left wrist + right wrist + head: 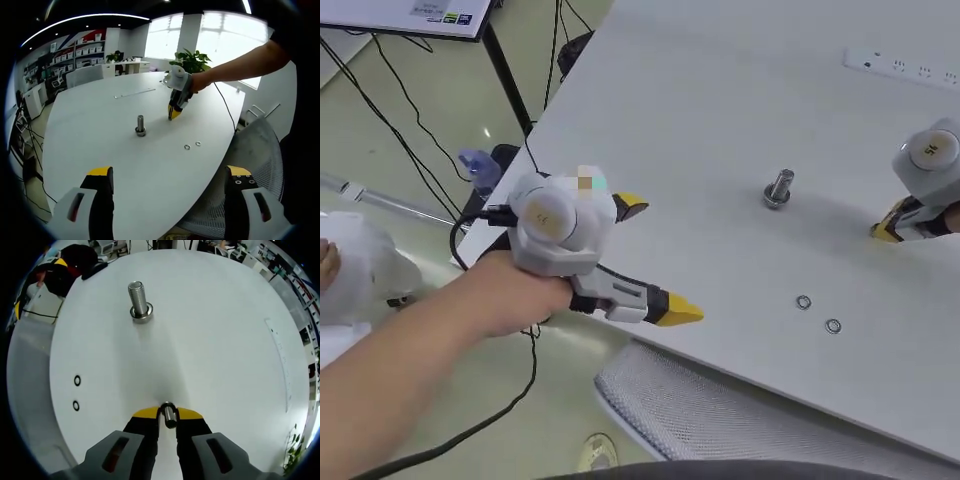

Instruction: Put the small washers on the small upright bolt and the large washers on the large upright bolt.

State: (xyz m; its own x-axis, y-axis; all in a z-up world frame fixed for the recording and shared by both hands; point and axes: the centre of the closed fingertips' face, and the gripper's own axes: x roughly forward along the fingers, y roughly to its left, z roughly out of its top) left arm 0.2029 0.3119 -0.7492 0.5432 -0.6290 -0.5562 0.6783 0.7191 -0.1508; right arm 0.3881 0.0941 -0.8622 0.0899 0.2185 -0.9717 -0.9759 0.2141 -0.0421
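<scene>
**Small bolt in one hand-held gripper, washers loose on the worktop**

The right hand-held gripper [169,416] is clenched on a small bolt [169,412], whose round metal end shows between the yellow tips. In the head view, that gripper's tip is down at the white worktop [720,120], close to its right side; whether the bolt stands upright there I cannot tell.

The large bolt [778,187] stands upright near the middle of the worktop, with a wider metal ring around its foot. It is well apart from both grippers.

Two small washers [804,302] lie flat just beside each other but not touching. They sit nearer the worktop's edge than the large bolt, between the two grippers.

The left hand-held gripper [655,258] is held in a hand at the near edge of the worktop. Its jaws are spread wide and hold nothing. From its own view the large bolt, the washers and the right gripper all lie ahead.

A white power strip [905,68] lies at the far side, and a grey mesh chair [720,410] stands below the near edge.
</scene>
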